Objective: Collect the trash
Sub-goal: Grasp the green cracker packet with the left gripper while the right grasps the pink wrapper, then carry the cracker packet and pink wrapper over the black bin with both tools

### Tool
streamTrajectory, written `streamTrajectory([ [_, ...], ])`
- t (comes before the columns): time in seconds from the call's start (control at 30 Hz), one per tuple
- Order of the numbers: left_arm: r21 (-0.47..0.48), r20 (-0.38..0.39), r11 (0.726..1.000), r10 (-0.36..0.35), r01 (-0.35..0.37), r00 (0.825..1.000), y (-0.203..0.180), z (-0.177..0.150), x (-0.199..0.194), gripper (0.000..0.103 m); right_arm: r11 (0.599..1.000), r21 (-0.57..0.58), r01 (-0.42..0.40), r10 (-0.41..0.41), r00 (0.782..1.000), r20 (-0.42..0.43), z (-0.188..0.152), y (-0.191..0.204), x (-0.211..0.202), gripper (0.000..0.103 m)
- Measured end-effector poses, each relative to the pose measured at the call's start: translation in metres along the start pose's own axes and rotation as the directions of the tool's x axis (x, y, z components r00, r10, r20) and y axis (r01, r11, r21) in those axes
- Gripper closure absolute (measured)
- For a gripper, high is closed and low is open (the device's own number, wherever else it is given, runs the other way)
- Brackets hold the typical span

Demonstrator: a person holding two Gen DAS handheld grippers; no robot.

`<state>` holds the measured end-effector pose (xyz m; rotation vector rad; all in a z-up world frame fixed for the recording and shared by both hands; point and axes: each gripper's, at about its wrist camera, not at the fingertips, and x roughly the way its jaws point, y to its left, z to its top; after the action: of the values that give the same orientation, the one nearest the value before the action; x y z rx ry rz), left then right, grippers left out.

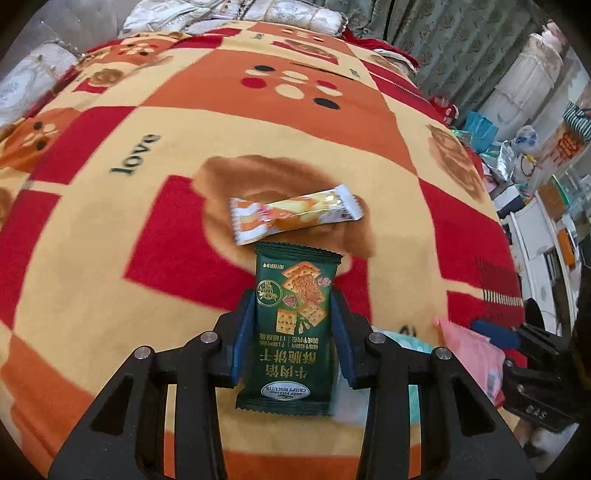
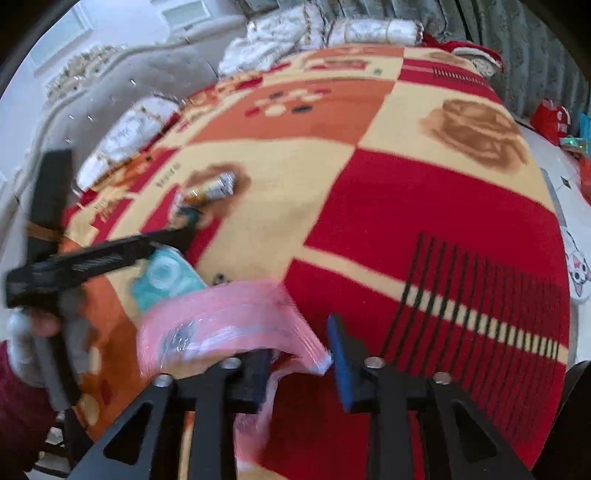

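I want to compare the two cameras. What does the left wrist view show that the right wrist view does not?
Only the left wrist view shows the print on the green biscuit packet between the left hand-held gripper fingers. Only the right wrist view shows the grey headboard and the gloved hand. Both show the blanket, the orange-white wrapper, the pink bag and the teal packet.

I'm working in a home bedroom: a bed under a red, orange and cream blanket (image 1: 155, 236), its grey tufted headboard (image 2: 122, 92) at eleven o'clock, pillows (image 1: 207, 14) at twelve, patterned curtains (image 1: 454, 40) at one.
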<state>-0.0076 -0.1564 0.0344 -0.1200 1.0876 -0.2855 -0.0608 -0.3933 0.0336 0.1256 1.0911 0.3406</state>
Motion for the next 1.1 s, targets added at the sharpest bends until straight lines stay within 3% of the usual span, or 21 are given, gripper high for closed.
streamTrajectory([
  [0.07, 0.003, 0.011, 1.000, 0.010, -0.010, 1.000, 0.005, -0.003, -0.012, 0.066, 1.000, 0.008, -0.024, 0.024, 0.999, 0.022, -0.002, 0.000, -0.003, 0.066],
  [0.13, 0.004, 0.032, 1.000, 0.015, -0.015, 0.999, 0.008, -0.004, -0.025, 0.066, 0.999, -0.008, -0.032, 0.032, 0.999, 0.034, -0.004, 0.003, -0.007, 0.083],
  [0.3, -0.002, 0.099, 1.000, 0.009, -0.009, 0.995, 0.009, 0.006, -0.060, 0.066, 0.998, -0.061, 0.013, -0.007, 0.996, 0.088, -0.006, 0.011, -0.034, 0.085],
  [0.43, 0.030, 0.120, 0.999, -0.026, 0.022, 0.992, -0.013, 0.008, -0.077, 0.066, 0.999, -0.047, 0.025, -0.019, 0.991, 0.132, -0.006, 0.005, -0.057, 0.086],
  [0.73, 0.171, 0.098, 0.979, -0.127, 0.109, 0.987, -0.108, -0.007, -0.081, 0.066, 0.995, -0.004, 0.095, -0.093, 0.978, 0.188, -0.023, -0.030, -0.107, 0.086],
  [1.1, 0.305, 0.025, 0.930, -0.224, 0.205, 0.974, -0.229, -0.026, -0.060, 0.066, 0.962, 0.154, 0.225, -0.253, 0.945, 0.205, -0.069, -0.121, -0.173, 0.086],
])
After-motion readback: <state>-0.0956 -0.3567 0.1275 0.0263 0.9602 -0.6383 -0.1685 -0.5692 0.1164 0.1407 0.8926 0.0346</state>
